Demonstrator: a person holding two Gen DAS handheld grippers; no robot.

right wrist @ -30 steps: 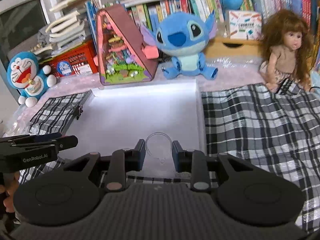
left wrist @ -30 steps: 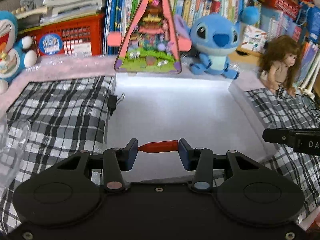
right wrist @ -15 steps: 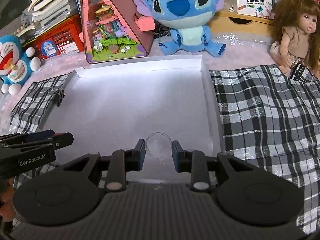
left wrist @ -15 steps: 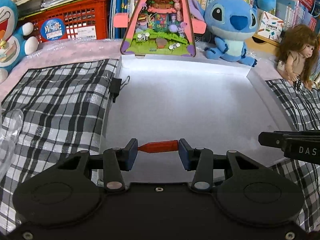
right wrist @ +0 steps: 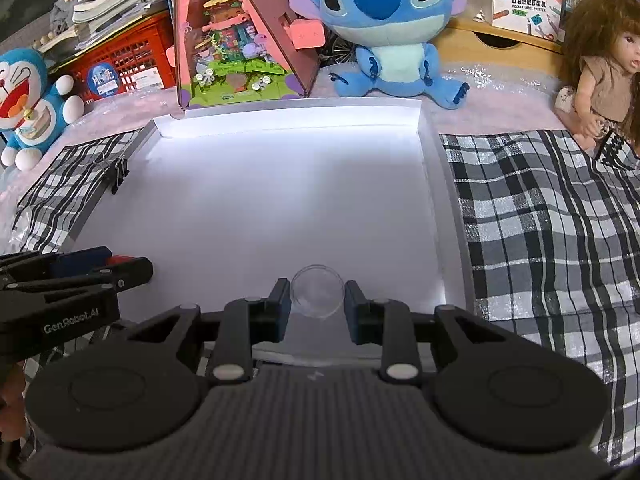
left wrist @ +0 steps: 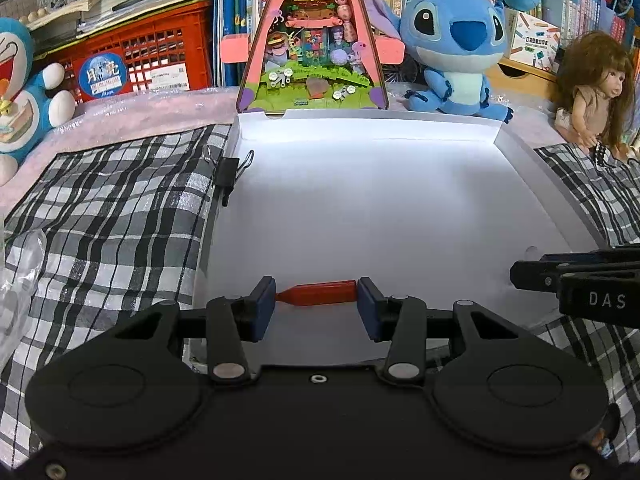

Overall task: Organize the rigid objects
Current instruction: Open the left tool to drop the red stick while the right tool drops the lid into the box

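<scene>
My left gripper (left wrist: 316, 300) is shut on a small red tapered piece (left wrist: 318, 292), held crosswise between its pads above the near left part of the white tray (left wrist: 360, 128). My right gripper (right wrist: 316, 300) is shut on a clear round dish (right wrist: 317, 291), held above the tray's near right part. The left gripper also shows at the left of the right wrist view (right wrist: 80, 276). The right gripper also shows at the right of the left wrist view (left wrist: 580, 276). The white tray (right wrist: 288, 114) holds nothing else that I can see.
Checked cloth (left wrist: 112, 216) lies on both sides of the tray. A black binder clip (left wrist: 228, 172) grips the tray's left wall. Behind stand a triangular toy house (left wrist: 312, 40), a blue plush (left wrist: 456, 44), a doll (left wrist: 592, 92), a Doraemon plush (left wrist: 20, 92) and a red crate (left wrist: 140, 60).
Both grippers have moved forward and tilted down over the tray, each still holding its object. The tray floor now fills more of both views.
</scene>
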